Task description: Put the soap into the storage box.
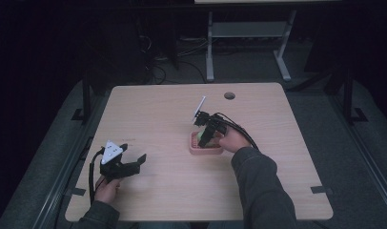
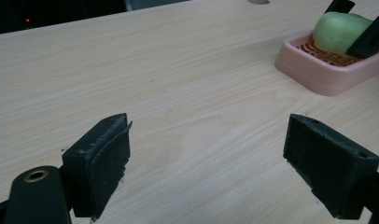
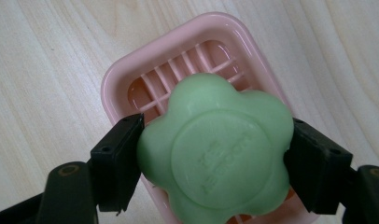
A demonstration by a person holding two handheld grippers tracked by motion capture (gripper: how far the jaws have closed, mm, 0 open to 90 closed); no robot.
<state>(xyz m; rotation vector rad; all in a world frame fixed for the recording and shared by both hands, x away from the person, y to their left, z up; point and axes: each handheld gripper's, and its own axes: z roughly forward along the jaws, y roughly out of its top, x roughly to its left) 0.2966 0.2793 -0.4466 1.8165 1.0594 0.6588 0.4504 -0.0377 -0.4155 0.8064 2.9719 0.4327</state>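
A green flower-shaped soap (image 3: pixel 215 151) is clamped between the two black jaws of my right gripper (image 3: pixel 215 158), directly over a pink slatted soap dish (image 3: pixel 178 60). From above, that gripper (image 1: pixel 207 136) points down into the dish (image 1: pixel 194 149) near the table's middle. The left gripper view shows the soap (image 2: pixel 339 30) low in the dish (image 2: pixel 318 74), with the right gripper's jaws beside it. My left gripper (image 1: pixel 132 164) rests low over the table at the front left, jaws wide apart with bare wood between them (image 2: pixel 206 163).
The light wooden table (image 1: pixel 158 114) has a round cable hole (image 1: pixel 229 95) near its far edge. Beyond the table stand a metal frame's legs (image 1: pixel 209 52) and cables on a dark floor.
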